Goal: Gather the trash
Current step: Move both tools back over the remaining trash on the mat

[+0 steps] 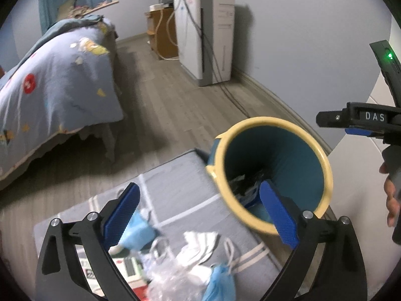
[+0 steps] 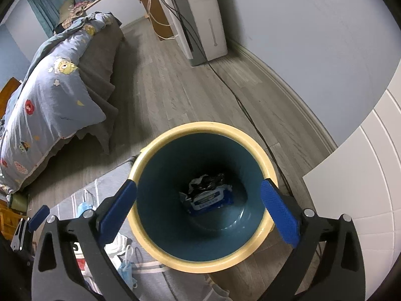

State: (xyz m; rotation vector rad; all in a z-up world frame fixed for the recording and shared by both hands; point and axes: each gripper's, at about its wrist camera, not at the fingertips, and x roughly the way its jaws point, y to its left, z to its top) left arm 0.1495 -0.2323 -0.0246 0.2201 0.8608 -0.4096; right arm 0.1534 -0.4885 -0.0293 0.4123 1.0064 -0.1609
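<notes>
Looking down both wrist views, we note a teal bin with a cream rim standing on the wood floor, touching the far right corner of a grey rug.

Right gripper: fingers spread wide, holding nothing, poised right over the bin mouth. Inside, at the bottom, lie a blue wipes packet and a crumpled dark wrapper just behind it.

Left gripper: fingers also wide apart and empty, above the rug near its right edge, the right finger overlapping the bin rim in view.

Loose trash on the rug, near the bin's left side (blurred, so details are uncertain): a white face mask, a blue face mask, a clear crinkled plastic bag, and a light-blue crumpled piece toward the rug's left edge.

A bed with a patterned blue duvet stands well apart to the left; a white appliance stands against the far wall.
</notes>
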